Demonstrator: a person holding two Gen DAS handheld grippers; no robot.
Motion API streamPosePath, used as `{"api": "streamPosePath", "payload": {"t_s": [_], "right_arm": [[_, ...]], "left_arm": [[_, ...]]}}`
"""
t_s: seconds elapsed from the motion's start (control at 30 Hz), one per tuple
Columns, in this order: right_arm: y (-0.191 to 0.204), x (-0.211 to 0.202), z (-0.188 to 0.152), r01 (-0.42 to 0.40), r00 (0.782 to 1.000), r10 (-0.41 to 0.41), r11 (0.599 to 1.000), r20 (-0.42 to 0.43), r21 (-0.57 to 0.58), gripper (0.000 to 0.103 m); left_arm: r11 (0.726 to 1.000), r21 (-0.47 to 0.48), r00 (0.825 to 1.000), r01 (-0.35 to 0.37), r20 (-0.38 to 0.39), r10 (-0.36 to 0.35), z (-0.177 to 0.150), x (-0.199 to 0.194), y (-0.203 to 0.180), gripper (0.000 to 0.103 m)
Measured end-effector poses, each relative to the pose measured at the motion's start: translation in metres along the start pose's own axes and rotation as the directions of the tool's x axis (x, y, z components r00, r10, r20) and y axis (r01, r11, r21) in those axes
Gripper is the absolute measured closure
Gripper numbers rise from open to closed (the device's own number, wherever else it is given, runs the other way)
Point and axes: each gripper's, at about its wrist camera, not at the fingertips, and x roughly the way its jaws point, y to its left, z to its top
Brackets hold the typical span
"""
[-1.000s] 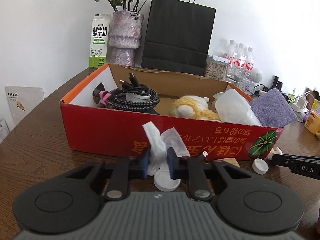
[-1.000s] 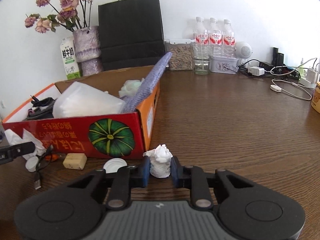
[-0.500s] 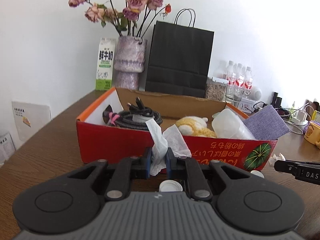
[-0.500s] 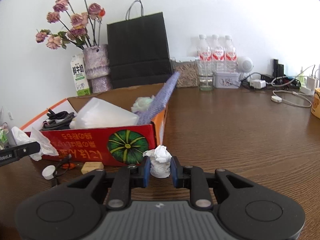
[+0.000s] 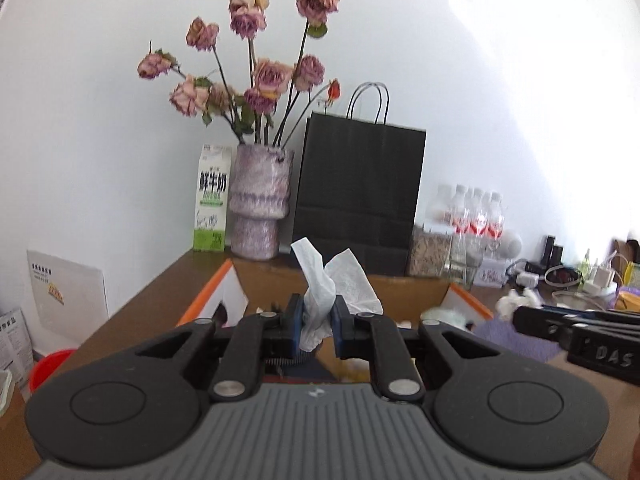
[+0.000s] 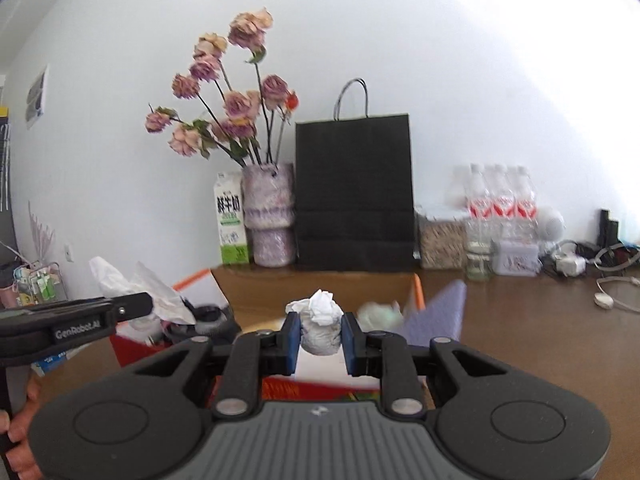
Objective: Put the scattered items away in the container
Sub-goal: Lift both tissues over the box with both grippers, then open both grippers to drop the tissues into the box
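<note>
Since a second ago I have lifted both loads off the table: the box (image 5: 416,288), then seen from its red front, now lies below and ahead of my fingers, and its far cardboard wall and orange rims fill the middle of both views. The cap and block by its front wall are out of sight.

My left hand-held gripper (image 5: 316,322) is clamped on a tissue (image 5: 320,284). Its long axis stands nearly upright, two loose flaps pointing up and fanning apart, a short tail hanging below the pads. It hangs above the box's near left part.

My right hand-held gripper (image 6: 320,334) is pinched narrow on a crumpled wad (image 6: 320,326), squat and upright, its white crumpled top poking above the pads. It hangs over the box's near edge, towards the right end, where the purple cloth (image 6: 440,312) leans on the rim.

In the right view the left hand-held gripper (image 6: 148,302) comes in from the left with its tissue (image 6: 120,280), well apart from the wad.
</note>
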Motion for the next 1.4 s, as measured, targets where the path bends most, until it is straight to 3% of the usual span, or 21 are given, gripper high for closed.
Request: {"api": "streamPosePath", "payload": {"t_s": [0.23,0.33,0.4,0.5,1.1,1.2,1.23,1.3,1.33,1.37,1.4], "right_arm": [[0.018,0.054,0.041,-0.018,0.998,0.017,1.0,0.052,0.014,0.083],[0.019,0.08,0.05,-0.012,0.997,0.01,0.999,0.073,0.036,0.083],[0.016,0.096,0.045,-0.012,0.997,0.007,0.998,0.072,0.058,0.083],[0.012,0.113,0.028,-0.015,1.0,0.015,0.999,-0.004,0.043,0.083],[0.006,0.115,0.012,0.028,0.999,-0.025,0.997,-0.043,0.07,0.082],[0.007,0.114,0.012,0.023,0.999,-0.021,0.998,-0.04,0.064,0.079],[0.007,0.113,0.013,0.028,0.999,-0.026,0.998,-0.038,0.062,0.076],[0.009,0.108,0.014,0.042,0.999,-0.04,0.998,-0.029,0.05,0.055],[0.01,0.105,0.015,0.05,0.999,-0.05,0.998,-0.015,0.045,0.033],[0.011,0.102,0.016,0.06,0.998,-0.061,0.997,0.008,0.04,0.018],[0.011,0.099,0.016,0.086,0.996,-0.087,0.996,0.026,0.038,0.013]], "left_arm": [[1.0,-0.008,0.996,-0.024,0.082,0.025,0.032,0.042,-0.009,0.088],[0.997,-0.033,0.992,-0.063,0.111,0.066,0.033,0.069,-0.004,0.088],[0.996,-0.024,0.992,-0.088,0.086,0.09,0.021,0.085,0.002,0.088],[0.994,0.015,0.994,-0.11,0.028,0.11,0.01,0.097,0.008,0.088],[0.989,0.037,0.99,-0.141,0.001,0.141,-0.001,0.096,0.006,0.088],[0.987,0.041,0.988,-0.154,0.013,0.153,0.0,0.093,0.004,0.086],[0.986,0.043,0.986,-0.164,0.024,0.163,0.0,0.09,0.004,0.08],[0.98,0.039,0.979,-0.198,0.051,0.196,0.002,0.085,0.002,0.043],[0.973,0.036,0.971,-0.23,0.071,0.227,0.002,0.082,0.001,0.012],[0.96,0.028,0.956,-0.28,0.098,0.276,0.002,0.079,0.001,0.0],[0.956,0.026,0.95,-0.294,0.119,0.289,0.003,0.077,0.002,0.0]]}}
